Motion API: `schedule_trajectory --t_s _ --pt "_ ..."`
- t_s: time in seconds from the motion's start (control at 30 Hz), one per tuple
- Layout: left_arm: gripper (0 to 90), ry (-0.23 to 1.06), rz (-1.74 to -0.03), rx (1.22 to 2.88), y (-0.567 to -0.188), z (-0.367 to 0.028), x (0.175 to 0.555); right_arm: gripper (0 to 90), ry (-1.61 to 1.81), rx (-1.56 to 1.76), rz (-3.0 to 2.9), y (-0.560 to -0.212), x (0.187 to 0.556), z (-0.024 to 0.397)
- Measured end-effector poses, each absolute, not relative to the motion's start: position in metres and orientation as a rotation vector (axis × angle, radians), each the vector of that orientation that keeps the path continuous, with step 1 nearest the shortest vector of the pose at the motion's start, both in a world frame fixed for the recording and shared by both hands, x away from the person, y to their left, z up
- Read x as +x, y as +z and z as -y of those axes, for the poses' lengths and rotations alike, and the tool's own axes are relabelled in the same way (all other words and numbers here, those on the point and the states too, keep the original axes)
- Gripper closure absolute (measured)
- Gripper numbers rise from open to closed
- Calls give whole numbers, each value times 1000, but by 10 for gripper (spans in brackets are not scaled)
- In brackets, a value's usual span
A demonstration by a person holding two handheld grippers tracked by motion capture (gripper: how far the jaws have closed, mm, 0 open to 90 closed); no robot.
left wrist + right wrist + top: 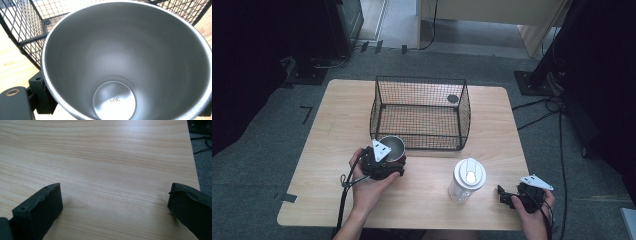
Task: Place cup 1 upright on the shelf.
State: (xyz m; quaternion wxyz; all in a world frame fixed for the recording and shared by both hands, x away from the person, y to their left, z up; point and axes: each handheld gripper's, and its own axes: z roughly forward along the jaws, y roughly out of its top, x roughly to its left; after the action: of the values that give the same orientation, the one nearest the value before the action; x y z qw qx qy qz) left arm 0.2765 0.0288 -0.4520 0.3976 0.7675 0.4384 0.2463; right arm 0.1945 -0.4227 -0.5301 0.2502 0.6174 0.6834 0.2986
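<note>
Our left gripper [384, 159] clamps the round steel cup [392, 147]; the black wire basket [421, 113] lies at one o'clock; our right gripper [513, 196] gapes idle.

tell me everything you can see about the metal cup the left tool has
The metal cup is a plain brushed steel tumbler, wide at the rim and tapering to a small round base stamped 304. It is empty and looks clean and dry inside. It stands about upright, mouth up, held in the left tool, whose black jaws clamp its sides. It sits just in front of the near left corner of the black wire basket, over the wooden table.
</note>
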Motion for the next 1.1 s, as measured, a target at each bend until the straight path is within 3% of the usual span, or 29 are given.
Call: schedule_trajectory --t_s 1.1 --pt "80 858 -908 1535 -417 -34 261 0 813 1681 -1860 -530 195 423"
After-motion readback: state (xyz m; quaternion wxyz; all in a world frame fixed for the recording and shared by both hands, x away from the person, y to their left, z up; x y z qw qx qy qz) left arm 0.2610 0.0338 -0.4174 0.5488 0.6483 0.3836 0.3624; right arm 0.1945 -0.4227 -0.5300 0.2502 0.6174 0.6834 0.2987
